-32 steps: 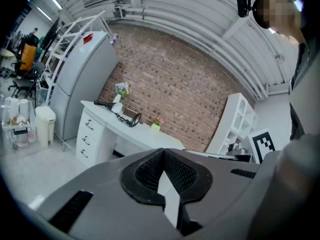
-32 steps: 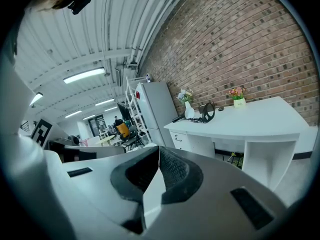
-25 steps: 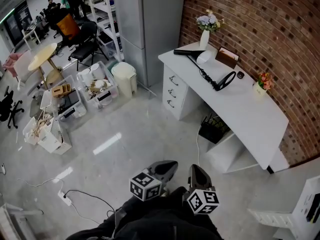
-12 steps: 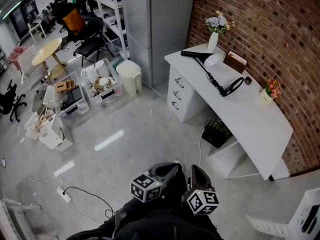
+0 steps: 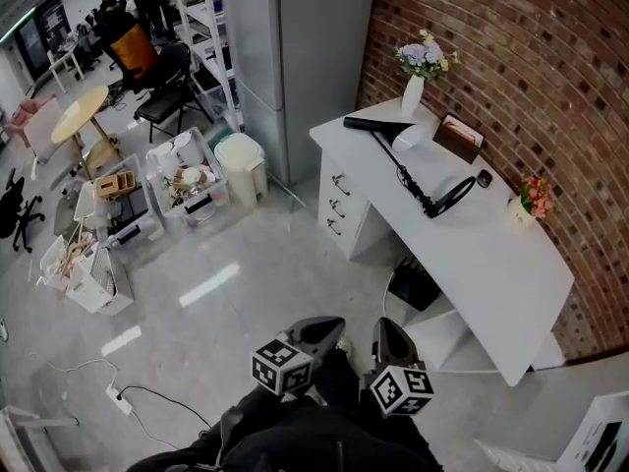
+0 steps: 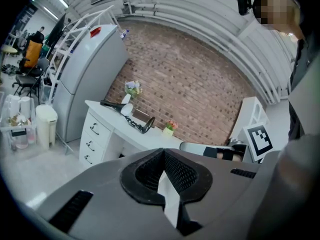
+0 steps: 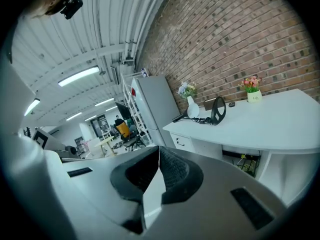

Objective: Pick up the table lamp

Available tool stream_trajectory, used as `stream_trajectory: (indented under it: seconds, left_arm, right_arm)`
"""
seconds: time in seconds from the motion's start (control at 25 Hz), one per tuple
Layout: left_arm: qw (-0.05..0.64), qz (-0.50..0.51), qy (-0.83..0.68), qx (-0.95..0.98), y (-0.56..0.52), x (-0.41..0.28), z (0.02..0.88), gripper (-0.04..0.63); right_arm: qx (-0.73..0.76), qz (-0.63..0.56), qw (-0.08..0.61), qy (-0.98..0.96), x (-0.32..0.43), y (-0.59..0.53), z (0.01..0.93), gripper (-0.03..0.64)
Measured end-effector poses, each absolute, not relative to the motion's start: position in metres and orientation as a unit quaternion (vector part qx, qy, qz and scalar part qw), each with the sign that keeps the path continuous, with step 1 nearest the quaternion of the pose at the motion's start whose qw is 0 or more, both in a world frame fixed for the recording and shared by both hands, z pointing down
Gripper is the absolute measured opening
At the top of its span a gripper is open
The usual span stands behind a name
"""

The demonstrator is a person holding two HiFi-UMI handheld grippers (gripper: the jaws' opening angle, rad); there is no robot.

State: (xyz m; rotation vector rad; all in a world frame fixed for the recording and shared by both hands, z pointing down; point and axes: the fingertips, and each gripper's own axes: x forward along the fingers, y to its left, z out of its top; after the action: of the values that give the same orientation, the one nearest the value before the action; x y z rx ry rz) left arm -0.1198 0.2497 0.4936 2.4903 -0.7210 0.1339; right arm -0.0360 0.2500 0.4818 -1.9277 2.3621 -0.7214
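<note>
The table lamp (image 5: 404, 172) is black, with a jointed arm and a ring-shaped part at one end. It lies on its side on the white desk (image 5: 491, 264) by the brick wall. It also shows far off in the left gripper view (image 6: 132, 120) and the right gripper view (image 7: 206, 116). My left gripper (image 5: 329, 324) and right gripper (image 5: 390, 330) hang side by side over the floor at the bottom of the head view, well short of the desk. Both are shut with nothing between the jaws, as the left gripper (image 6: 162, 152) and right gripper (image 7: 159, 149) views show.
On the desk stand a white vase of flowers (image 5: 414, 88), a brown box (image 5: 459, 136) and a small flowerpot (image 5: 522, 205). A grey fridge (image 5: 295, 47), a white bin (image 5: 241, 162) and crates of clutter (image 5: 182, 180) stand to the left. A cable (image 5: 147, 393) lies on the floor.
Both grippers have moved forward together across the floor and stay shut. The desk and lamp have shifted slightly in the head view.
</note>
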Motion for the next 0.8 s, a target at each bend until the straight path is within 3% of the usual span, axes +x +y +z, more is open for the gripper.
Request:
stream_trajectory:
  seconds: [0.8]
  left_arm:
    - [0.297,0.046,-0.289,0.909,0.113,-0.064,0.507,0.008]
  right_arm:
    - [-0.627,-0.240,-0.011,0.741,0.040,0.127,0.489,0.011]
